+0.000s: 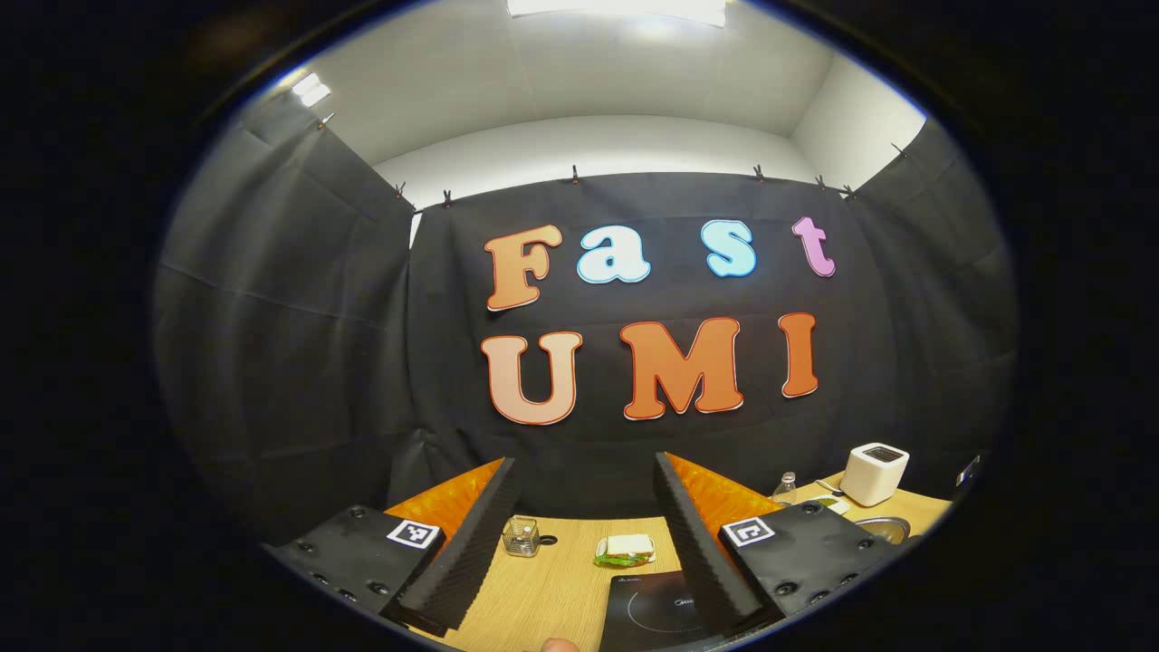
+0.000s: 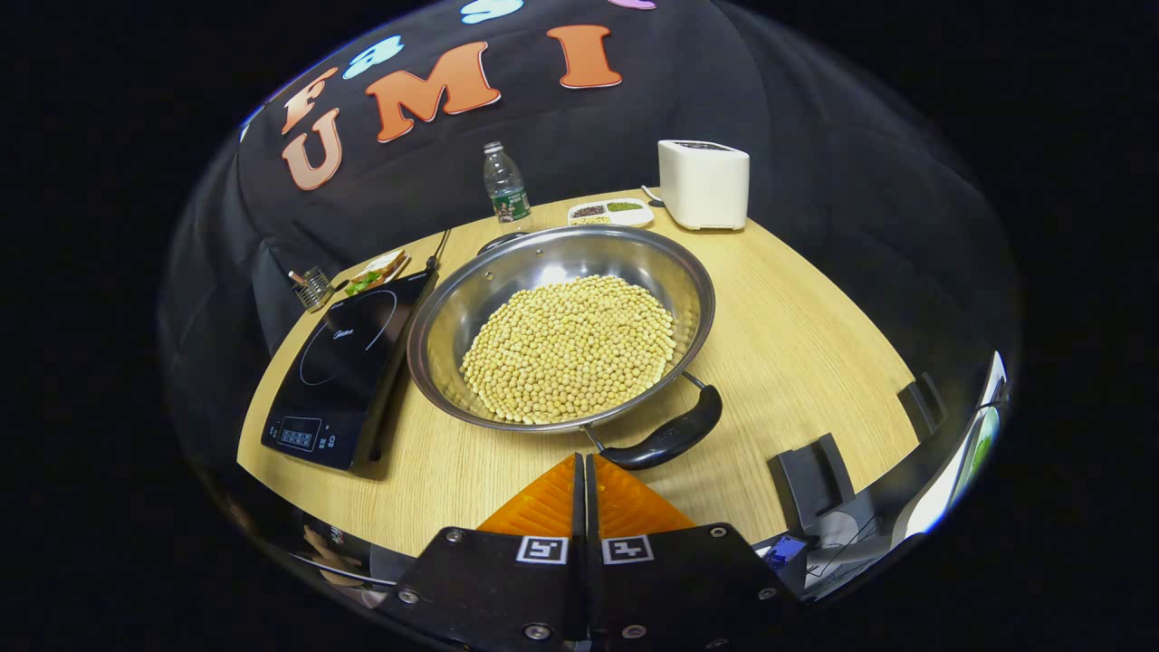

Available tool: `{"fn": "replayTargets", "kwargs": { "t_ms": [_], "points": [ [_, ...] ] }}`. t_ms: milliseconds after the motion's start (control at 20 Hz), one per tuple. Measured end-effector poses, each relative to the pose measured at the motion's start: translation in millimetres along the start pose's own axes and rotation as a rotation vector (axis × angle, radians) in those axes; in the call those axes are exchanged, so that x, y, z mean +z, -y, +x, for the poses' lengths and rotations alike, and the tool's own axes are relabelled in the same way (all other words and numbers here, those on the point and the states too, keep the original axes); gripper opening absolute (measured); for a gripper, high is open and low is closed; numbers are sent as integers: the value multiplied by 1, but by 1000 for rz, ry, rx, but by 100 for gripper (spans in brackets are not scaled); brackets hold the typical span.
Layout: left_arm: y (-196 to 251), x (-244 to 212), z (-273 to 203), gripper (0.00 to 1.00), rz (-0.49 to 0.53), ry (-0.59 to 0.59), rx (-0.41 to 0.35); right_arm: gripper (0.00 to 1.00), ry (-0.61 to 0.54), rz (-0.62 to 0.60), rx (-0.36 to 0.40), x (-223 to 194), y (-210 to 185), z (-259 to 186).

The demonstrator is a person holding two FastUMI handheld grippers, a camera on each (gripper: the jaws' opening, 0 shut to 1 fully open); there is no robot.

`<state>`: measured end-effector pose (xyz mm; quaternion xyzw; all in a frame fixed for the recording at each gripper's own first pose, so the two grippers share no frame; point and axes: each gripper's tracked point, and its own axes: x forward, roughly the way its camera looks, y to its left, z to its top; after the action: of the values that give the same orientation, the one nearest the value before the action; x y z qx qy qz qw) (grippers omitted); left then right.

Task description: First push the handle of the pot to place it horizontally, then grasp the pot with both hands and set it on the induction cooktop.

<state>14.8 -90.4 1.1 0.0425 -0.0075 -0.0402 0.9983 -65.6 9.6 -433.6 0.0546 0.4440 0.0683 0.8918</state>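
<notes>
Bare table (image 2: 797,335) flanks the pot (image 2: 561,326); right gripper (image 2: 585,471) fingers closed together, left gripper (image 1: 584,534) fingers spread.

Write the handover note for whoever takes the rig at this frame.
Left gripper: open, raised, holding nothing.
Right gripper: shut, empty, tips just short of the pot's near handle.
Pot, full of soybeans, sits on the table beside the induction cooktop, not on it.
Done: nothing visible yet.
Left: push the handle horizontal, grasp the pot with both grippers, set it on the cooktop.
</notes>
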Motion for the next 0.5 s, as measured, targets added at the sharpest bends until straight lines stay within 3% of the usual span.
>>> {"fn": "replayTargets", "kwargs": {
  "t_ms": [500],
  "points": [
    [9, -5, 14, 98, 3, -9, -5, 0, 8, 25, -54, 13, 27, 11]
  ]
}}
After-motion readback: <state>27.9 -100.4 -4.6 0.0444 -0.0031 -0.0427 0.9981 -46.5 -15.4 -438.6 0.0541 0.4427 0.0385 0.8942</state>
